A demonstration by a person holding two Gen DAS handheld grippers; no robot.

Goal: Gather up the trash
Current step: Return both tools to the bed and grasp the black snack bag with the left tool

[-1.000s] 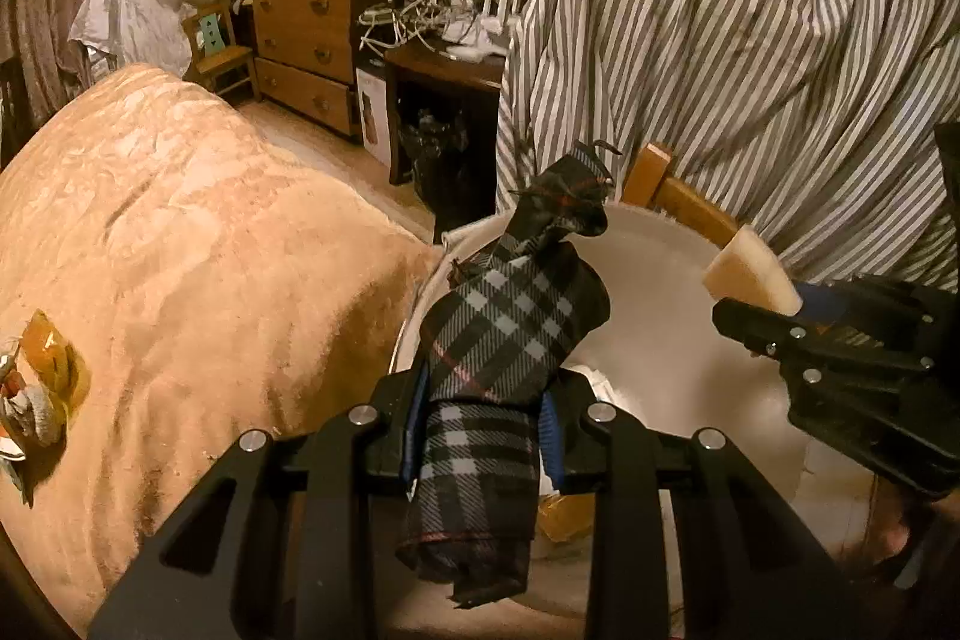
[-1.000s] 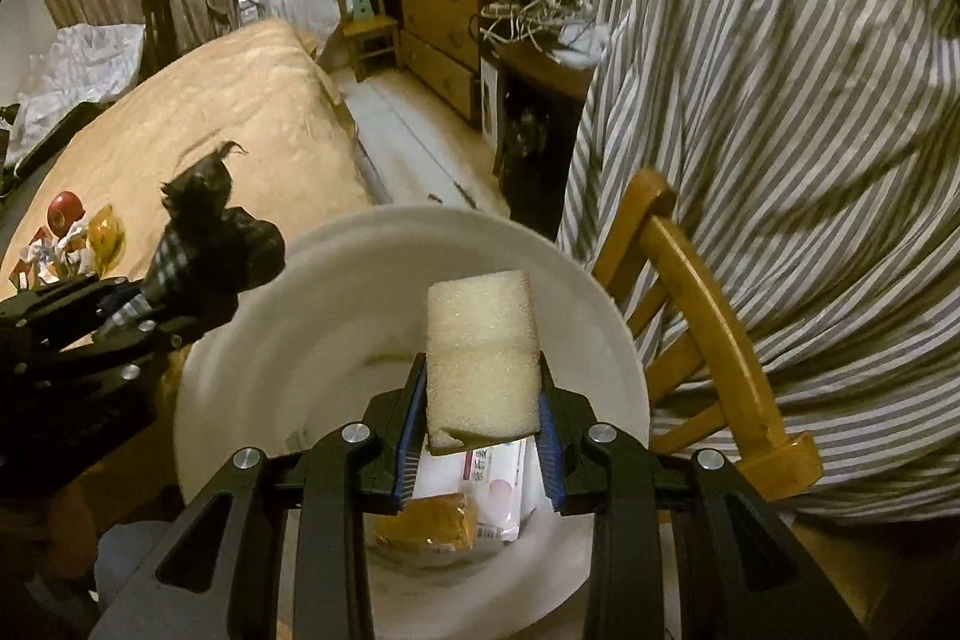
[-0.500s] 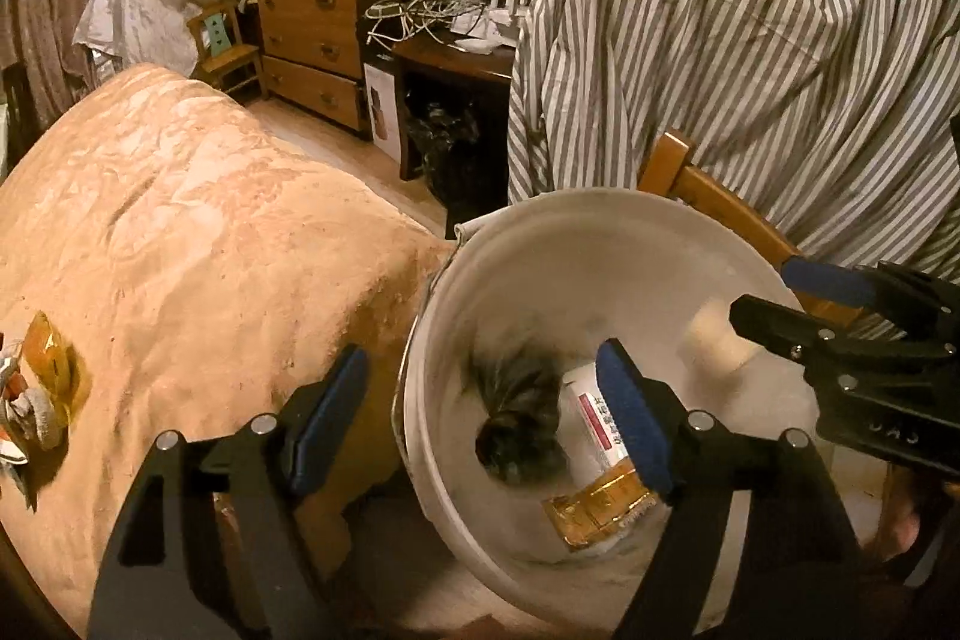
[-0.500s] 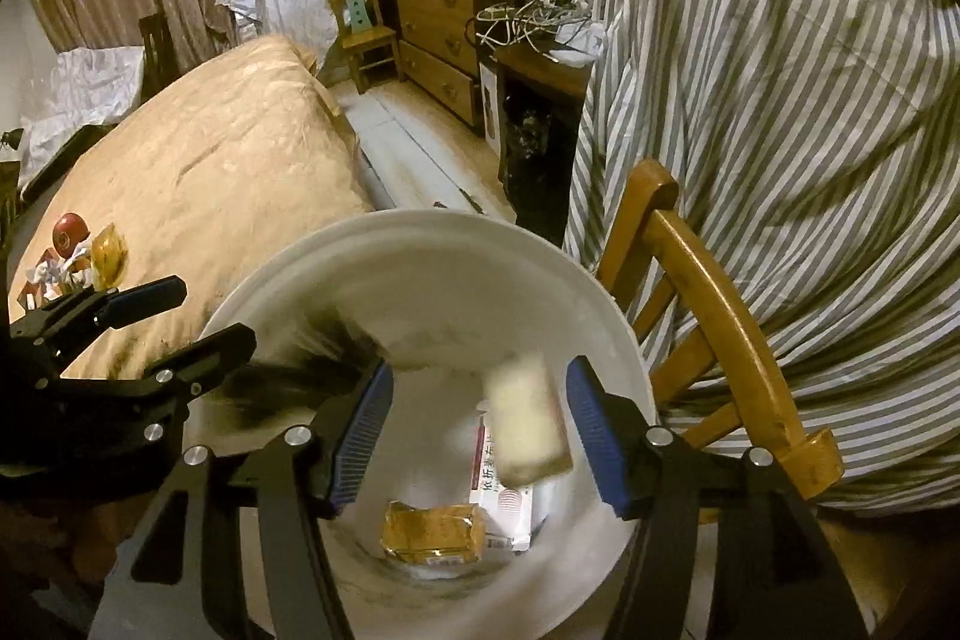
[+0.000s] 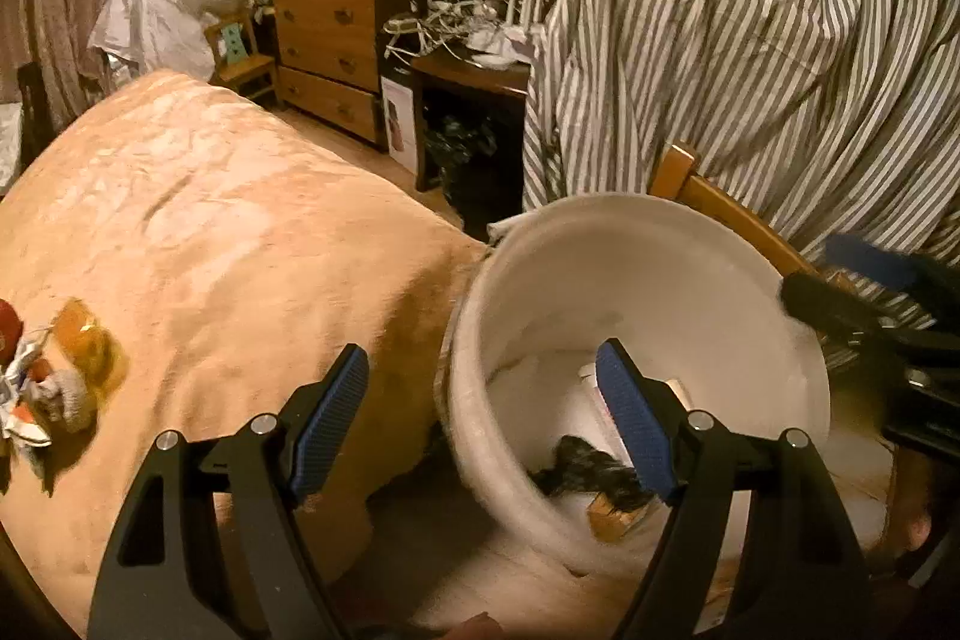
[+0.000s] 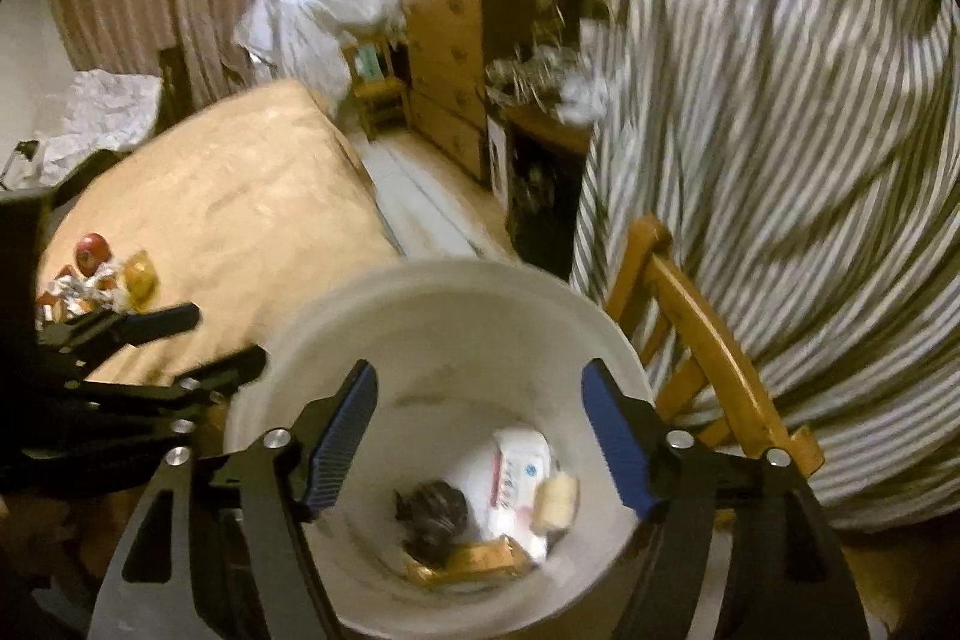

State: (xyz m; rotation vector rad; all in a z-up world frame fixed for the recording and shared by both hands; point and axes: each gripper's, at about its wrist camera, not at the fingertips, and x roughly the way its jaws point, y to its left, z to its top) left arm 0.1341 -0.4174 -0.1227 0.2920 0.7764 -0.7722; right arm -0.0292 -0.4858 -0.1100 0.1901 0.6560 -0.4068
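We see both sets of jaws wide apart and empty; the right gripper (image 6: 480,436) has just been opening, nothing between its pads. Left gripper (image 5: 486,424) straddles the rim of the white bucket (image 5: 690,244). Inside lie dark plaid cloth (image 6: 432,520), pale sponge (image 6: 558,502), white packet (image 6: 516,466), orange wrapper (image 6: 474,562). More trash (image 5: 54,376) on the bed (image 5: 210,220).

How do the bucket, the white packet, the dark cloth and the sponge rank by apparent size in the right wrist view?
1. bucket
2. white packet
3. dark cloth
4. sponge
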